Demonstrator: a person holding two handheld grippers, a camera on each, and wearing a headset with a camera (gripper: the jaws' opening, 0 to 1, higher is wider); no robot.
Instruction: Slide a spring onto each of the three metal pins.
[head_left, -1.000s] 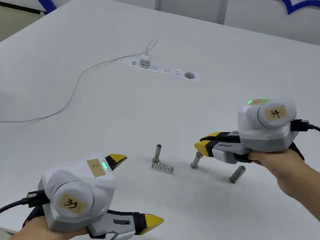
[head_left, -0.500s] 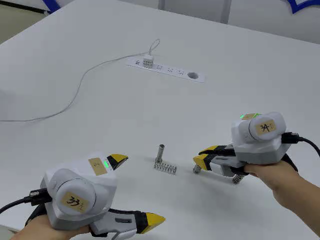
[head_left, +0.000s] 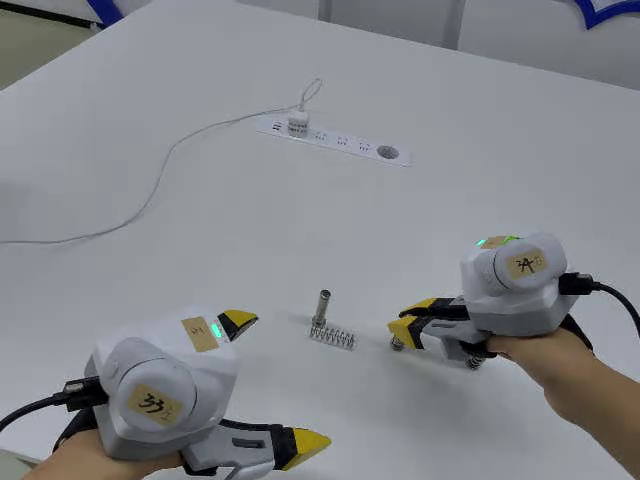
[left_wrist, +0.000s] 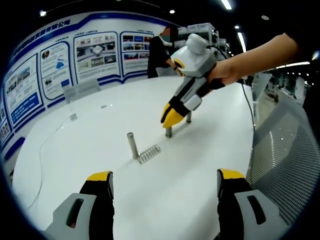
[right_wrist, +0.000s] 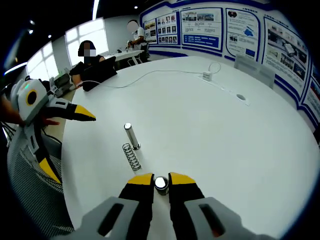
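A bare metal pin (head_left: 322, 305) (right_wrist: 131, 135) stands upright mid-table, with a loose spring (head_left: 332, 337) (right_wrist: 132, 156) lying beside its foot. My right gripper (head_left: 410, 325) (right_wrist: 161, 180) reaches in from the right. Its jaws are closed around the top of a second pin (head_left: 398, 343) (right_wrist: 160, 183); in the left gripper view, coils show low on this pin (left_wrist: 169, 132). A third pin with a spring on it (head_left: 475, 360) (left_wrist: 188, 117) is partly hidden behind that gripper. My left gripper (head_left: 271, 380) (left_wrist: 165, 176) hovers open at the near left, with nothing between its fingers.
A white power strip (head_left: 335, 141) lies at the far side with a plug and a thin cable (head_left: 150, 190) trailing left. The white table's near edge (right_wrist: 60, 165) runs close to the left gripper. People sit beyond the table in the right gripper view.
My right gripper has dropped lower and come down over the second pin, which now sits between its tips. The left gripper has stayed put and open.
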